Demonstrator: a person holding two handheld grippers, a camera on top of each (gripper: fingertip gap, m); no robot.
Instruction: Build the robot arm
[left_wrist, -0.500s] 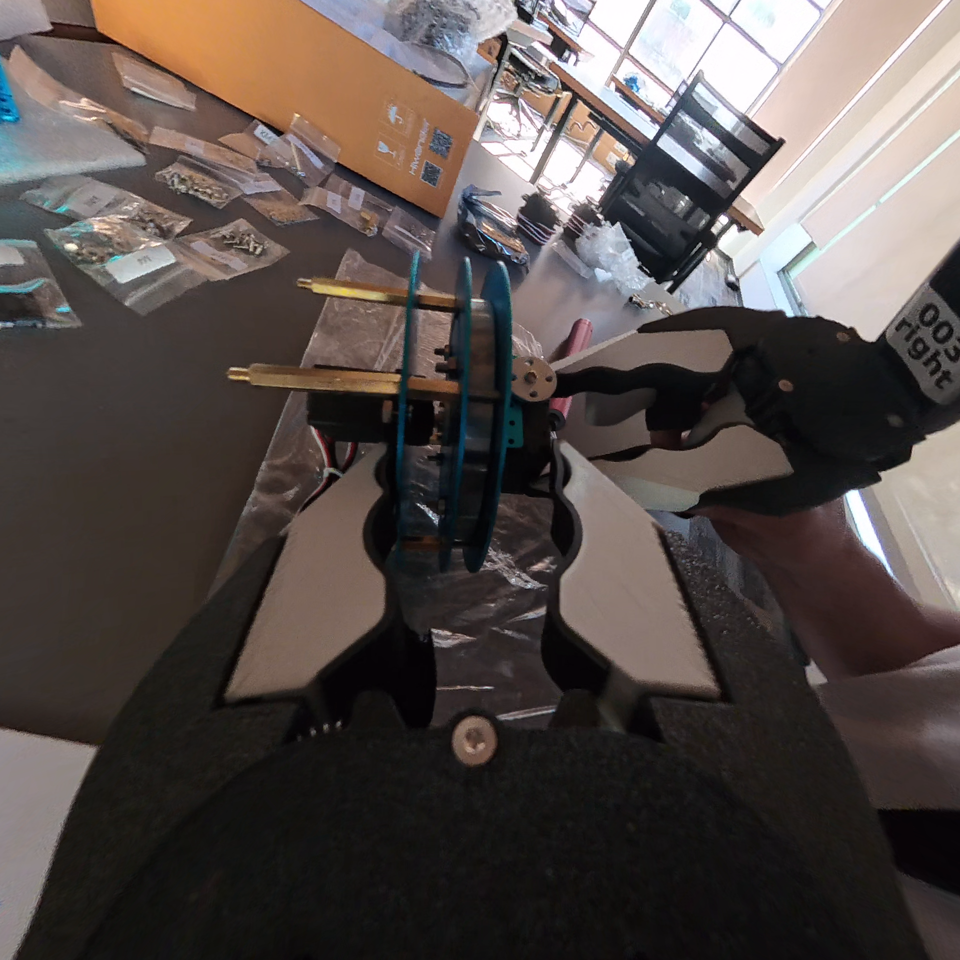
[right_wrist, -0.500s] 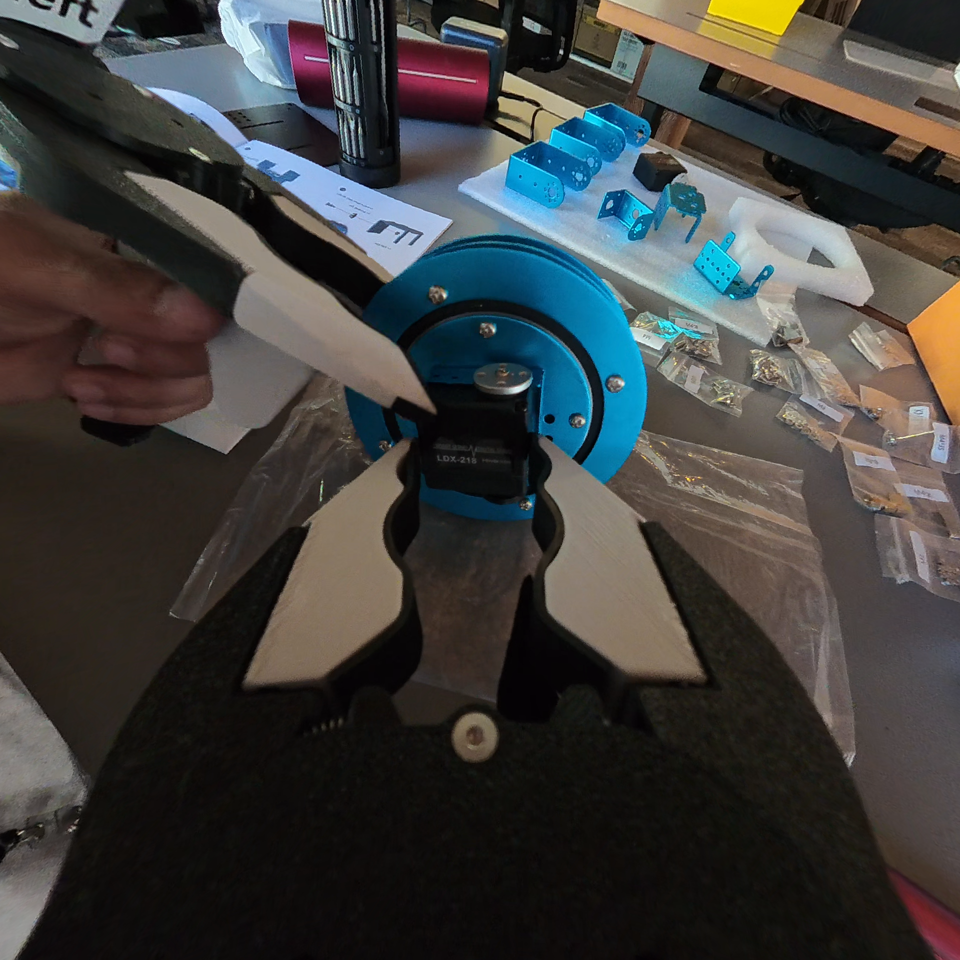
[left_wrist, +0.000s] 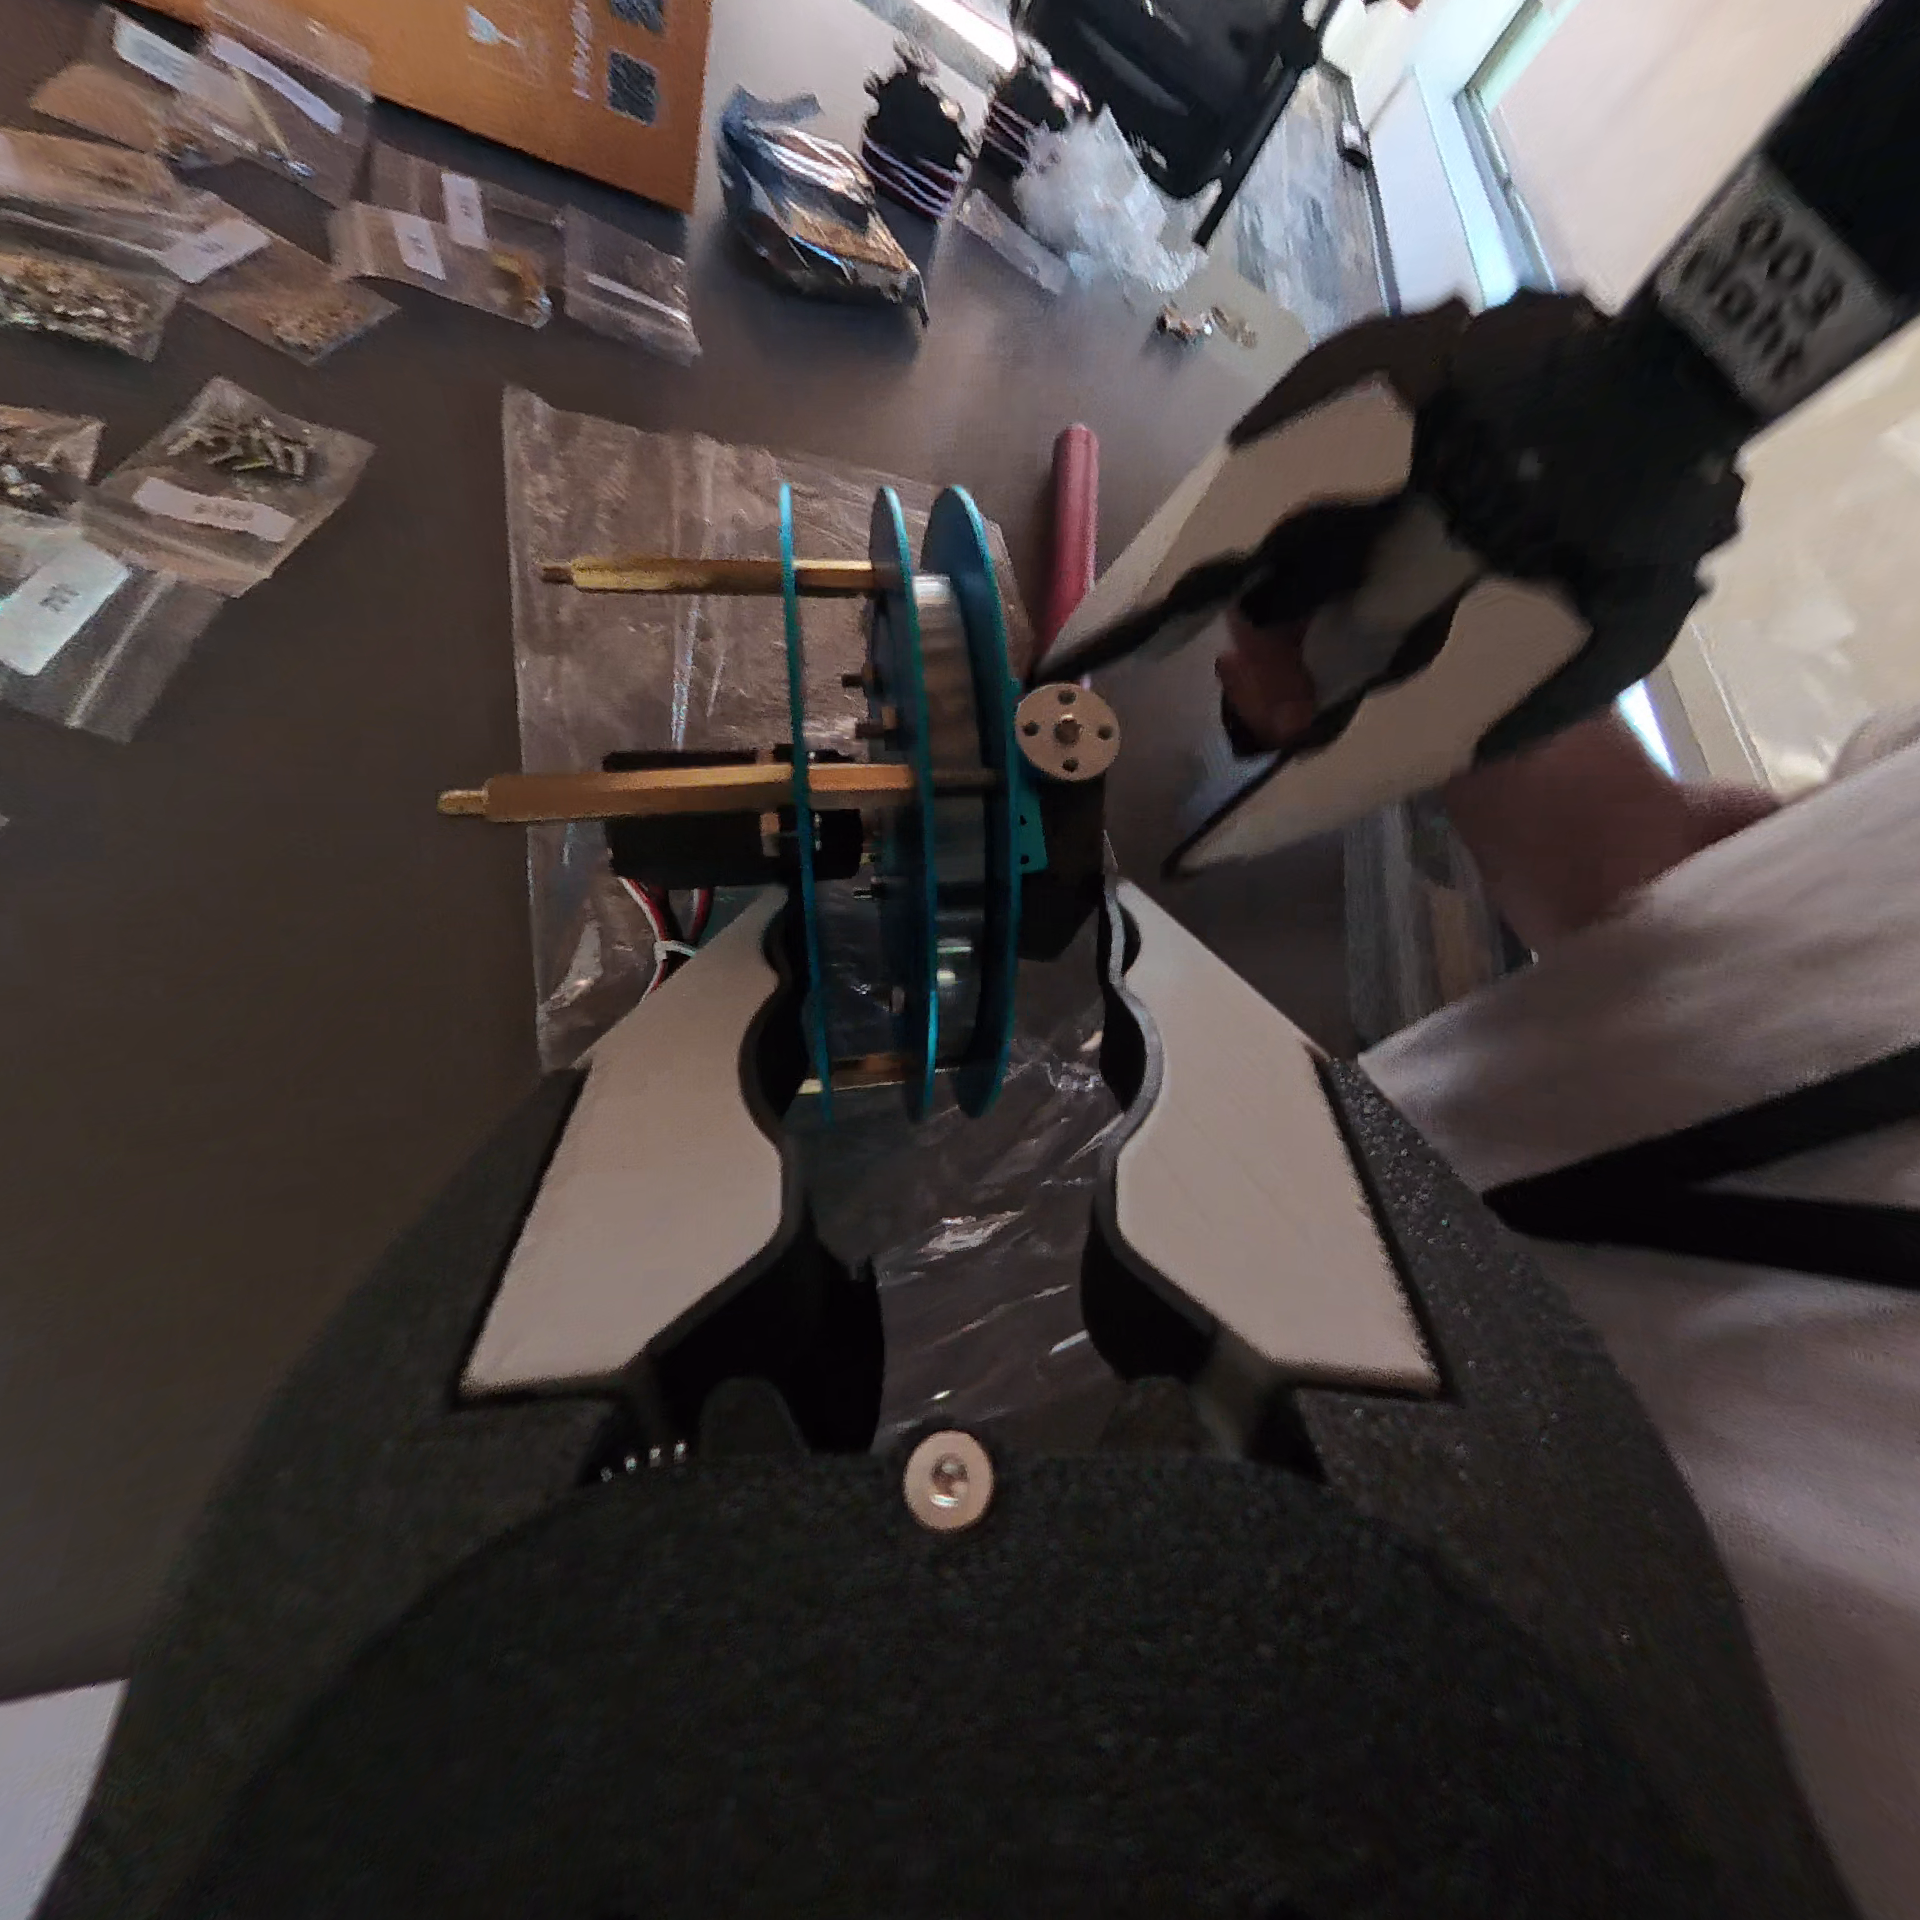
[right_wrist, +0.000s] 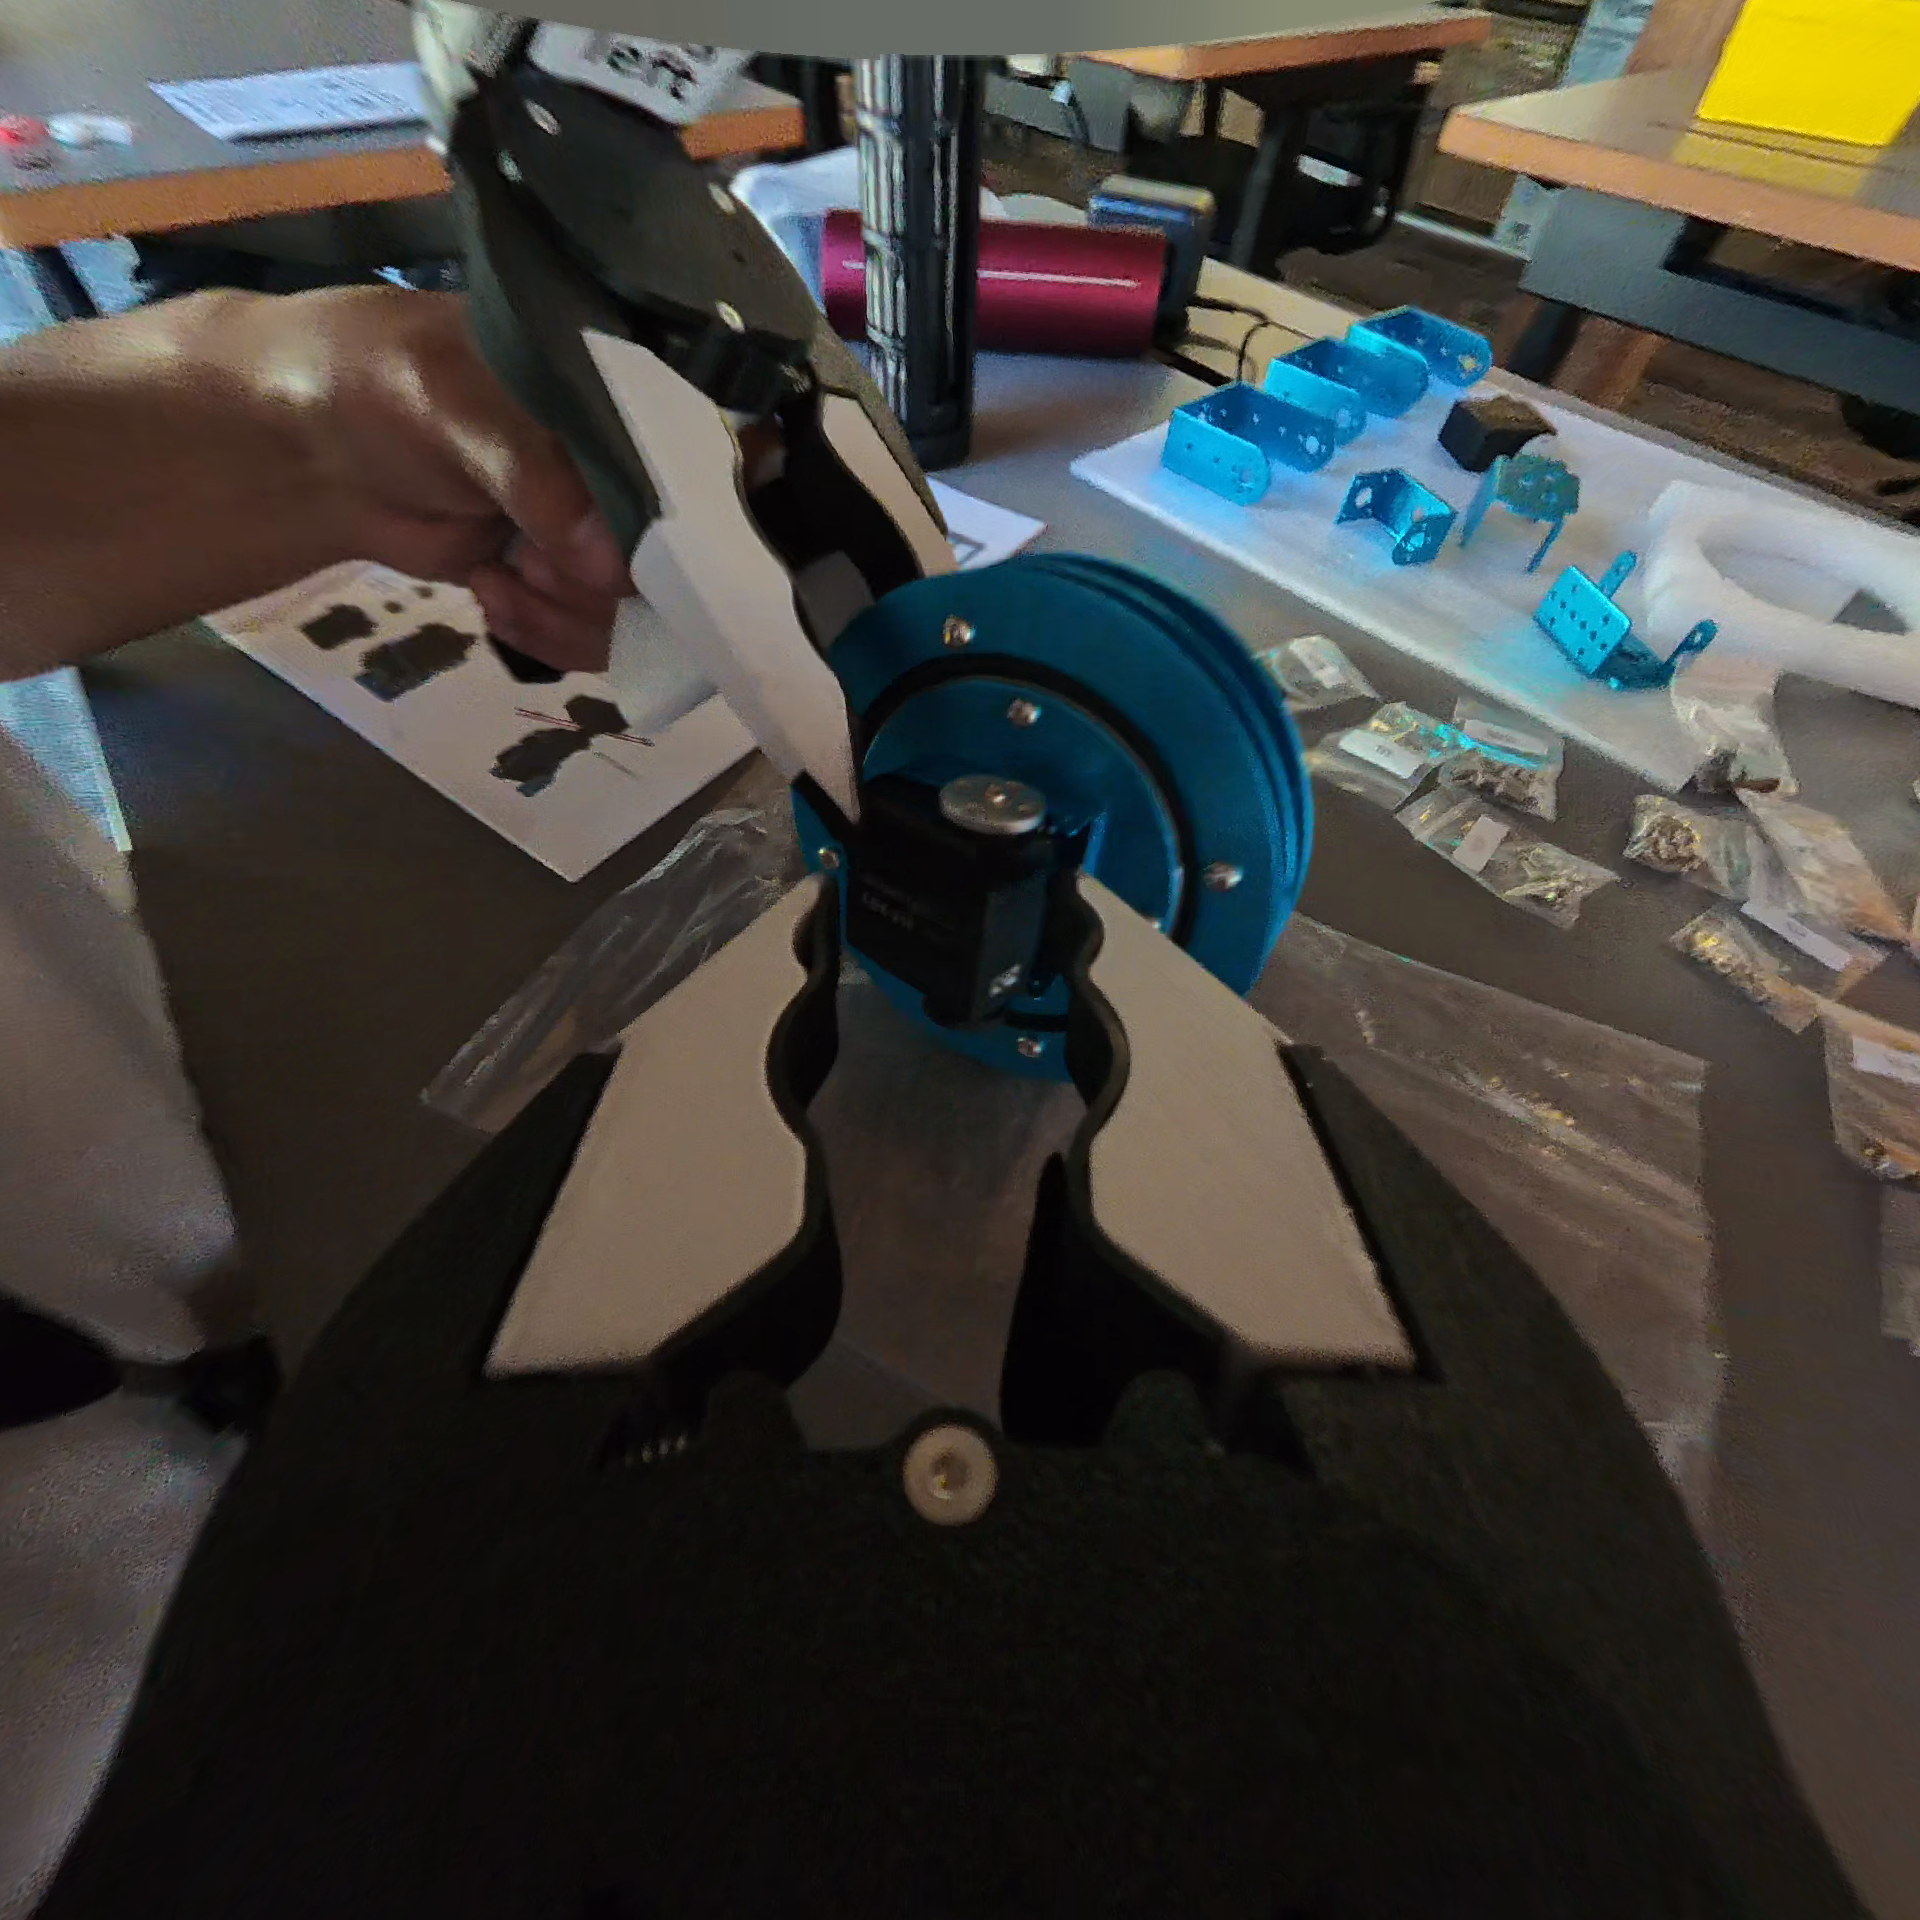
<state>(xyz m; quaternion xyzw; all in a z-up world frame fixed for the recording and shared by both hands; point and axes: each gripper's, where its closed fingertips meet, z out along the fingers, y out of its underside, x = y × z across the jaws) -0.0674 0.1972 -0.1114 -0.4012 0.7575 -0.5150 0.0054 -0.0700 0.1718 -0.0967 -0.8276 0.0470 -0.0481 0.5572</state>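
The left hand-held gripper (left_wrist: 948, 904) was clamped across a blue disc assembly (left_wrist: 894, 831), which stood on edge on a clear plastic bag (left_wrist: 623, 540) on the tabletop (left_wrist: 260, 935). The right hand-held gripper (right_wrist: 951, 883) hovered spread wide, its tips either side of the black servo (right_wrist: 956, 904), apparently not touching. Beyond the right gripper lay screw packets (right_wrist: 1496, 790) and blue brackets (right_wrist: 1247, 436).

The left gripper (left_wrist: 940, 914) grips a blue disc assembly (left_wrist: 894, 800) with brass standoffs (left_wrist: 675, 795) pointing left. The right gripper (left_wrist: 1122, 758), jaws parted, hovers just right of its silver hub (left_wrist: 1067, 730).
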